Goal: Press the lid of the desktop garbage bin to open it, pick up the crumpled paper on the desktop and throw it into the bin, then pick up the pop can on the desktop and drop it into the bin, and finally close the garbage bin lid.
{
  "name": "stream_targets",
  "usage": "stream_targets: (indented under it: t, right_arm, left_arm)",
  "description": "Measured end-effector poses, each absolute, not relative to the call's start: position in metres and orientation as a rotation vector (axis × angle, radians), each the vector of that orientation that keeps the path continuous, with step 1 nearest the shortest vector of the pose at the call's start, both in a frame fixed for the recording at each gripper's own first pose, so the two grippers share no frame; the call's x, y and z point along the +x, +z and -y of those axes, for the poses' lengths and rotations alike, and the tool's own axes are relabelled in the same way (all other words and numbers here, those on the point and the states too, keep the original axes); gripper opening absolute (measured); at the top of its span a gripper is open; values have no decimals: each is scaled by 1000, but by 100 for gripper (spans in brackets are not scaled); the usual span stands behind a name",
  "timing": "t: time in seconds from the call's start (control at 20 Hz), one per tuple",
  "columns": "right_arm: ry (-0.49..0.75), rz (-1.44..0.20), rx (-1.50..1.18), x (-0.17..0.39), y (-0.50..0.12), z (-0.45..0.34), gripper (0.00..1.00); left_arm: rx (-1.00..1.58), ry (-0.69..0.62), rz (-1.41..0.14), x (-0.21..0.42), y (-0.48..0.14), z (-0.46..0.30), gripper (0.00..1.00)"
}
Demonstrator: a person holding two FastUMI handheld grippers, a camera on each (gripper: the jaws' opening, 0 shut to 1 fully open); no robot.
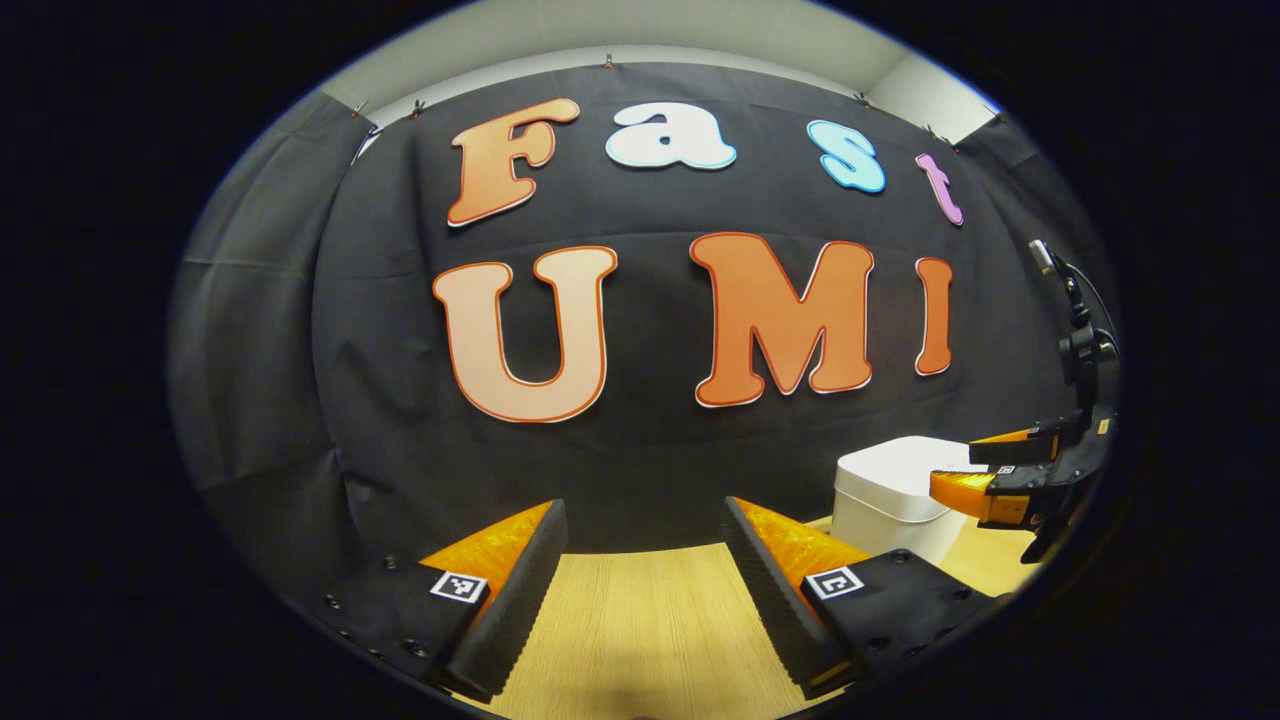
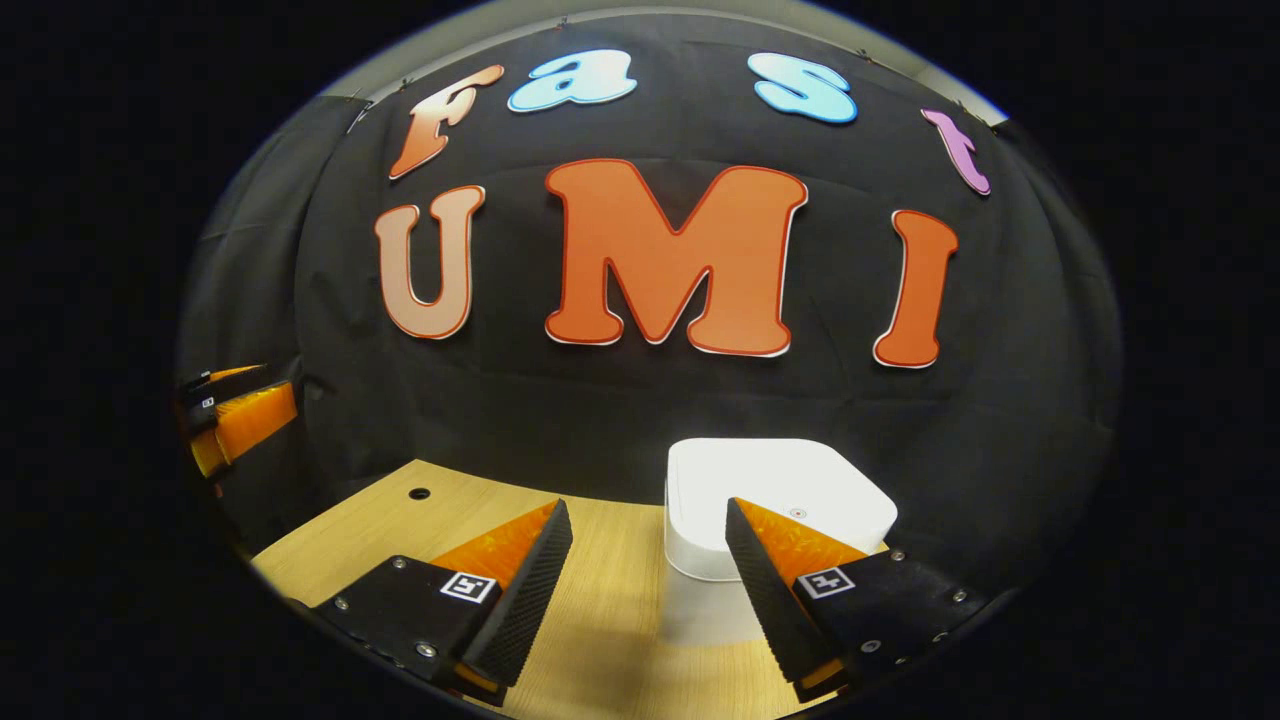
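The white garbage bin (image 2: 775, 500) stands on the wooden desktop with its lid down. My right gripper (image 2: 648, 520) hovers open just in front of and slightly above it, and its right finger overlaps the bin's front edge. In the left gripper view the bin (image 1: 895, 490) sits at the far right, partly behind the right gripper (image 1: 985, 480), which reaches over it from the right. My left gripper (image 1: 645, 520) is open over bare desktop, well to the left of the bin, with nothing between its fingers. In the right gripper view the left gripper (image 2: 235, 415) shows at the far left edge.
The wooden desktop (image 2: 600, 620) runs back to the black cloth wall. A small round hole (image 2: 419, 493) lies in the desktop at the back left. The desk's left edge (image 2: 300, 540) is close to the left gripper.
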State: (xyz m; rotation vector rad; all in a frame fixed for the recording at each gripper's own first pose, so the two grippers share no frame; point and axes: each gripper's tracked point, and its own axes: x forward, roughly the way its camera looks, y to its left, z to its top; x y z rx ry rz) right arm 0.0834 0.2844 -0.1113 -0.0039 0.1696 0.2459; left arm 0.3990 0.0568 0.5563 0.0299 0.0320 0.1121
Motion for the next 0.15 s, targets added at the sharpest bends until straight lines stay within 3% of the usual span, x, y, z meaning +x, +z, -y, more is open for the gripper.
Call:
stream_targets:
  t: [0.15]
  right_arm:
    - [276,-169,4,85,-111,-297,94]
  left_arm:
    - [52,127,-21,397,558,-61,99]
